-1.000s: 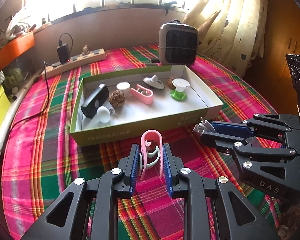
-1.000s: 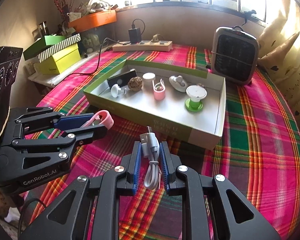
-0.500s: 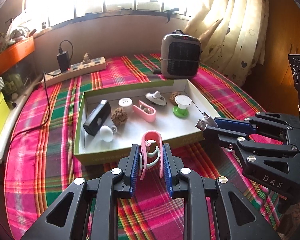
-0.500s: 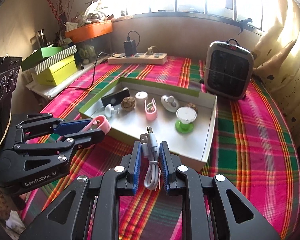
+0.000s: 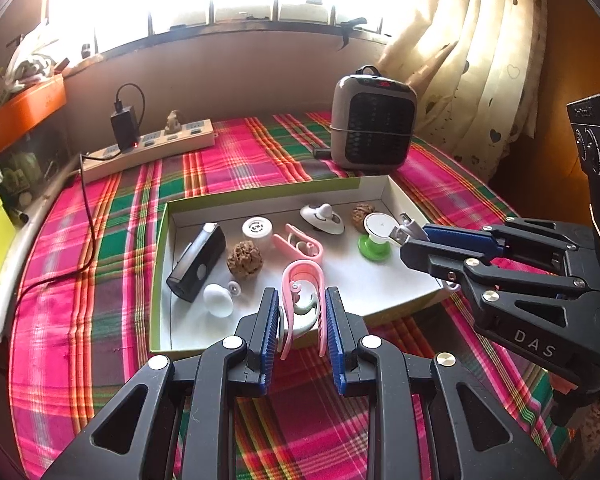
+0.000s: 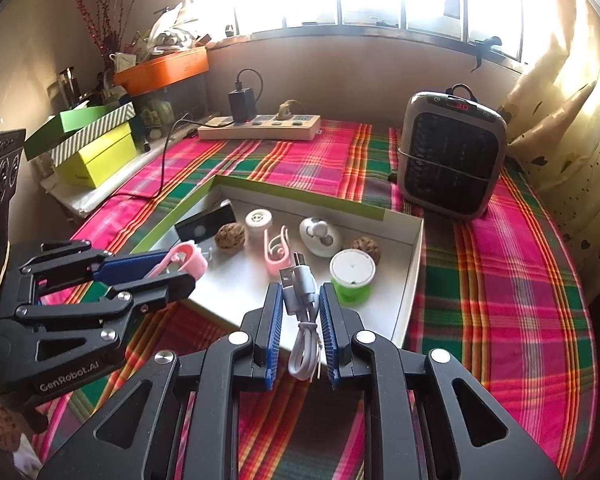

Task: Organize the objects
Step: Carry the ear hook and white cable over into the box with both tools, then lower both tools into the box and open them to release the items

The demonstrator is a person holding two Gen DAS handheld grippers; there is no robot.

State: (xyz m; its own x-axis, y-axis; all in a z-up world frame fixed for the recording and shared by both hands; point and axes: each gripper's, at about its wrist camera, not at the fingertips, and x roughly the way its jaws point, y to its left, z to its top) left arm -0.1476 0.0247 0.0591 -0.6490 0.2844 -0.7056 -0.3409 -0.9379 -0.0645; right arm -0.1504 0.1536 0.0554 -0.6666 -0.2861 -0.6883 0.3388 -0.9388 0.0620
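Cardboard, white inside with a green rim, made up the shallow open box (image 5: 162, 248) that lay on the pink-and-green plaid cloth (image 5: 100, 240), and nearly everything small had been gathered in it. Along its floor sat a black rectangular device (image 5: 198, 262), a white knob (image 5: 218, 300), a brown walnut (image 5: 245, 260), a white round cap (image 5: 257, 230), a pink clip (image 5: 300, 242), a white oval gadget (image 5: 322, 218), a second walnut (image 5: 362, 212) in the far corner, and a white-topped green spool (image 5: 374, 236). The left gripper (image 5: 302, 312) was clamped on another pink clip (image 5: 302, 292) (a pale green hook showed inside its loop), held above the box's near edge. The right gripper (image 6: 299, 316) was closed on a folded grey USB cable (image 6: 300, 292), its plug poised over the box's near wall beside the spool. Beyond the box stood a small grey heater (image 6: 452, 160) and a beige power strip (image 6: 260, 128) with a black charger (image 6: 242, 104) plugged in. Off the cloth's left side, green and yellow boxes (image 6: 96, 148) were stacked.
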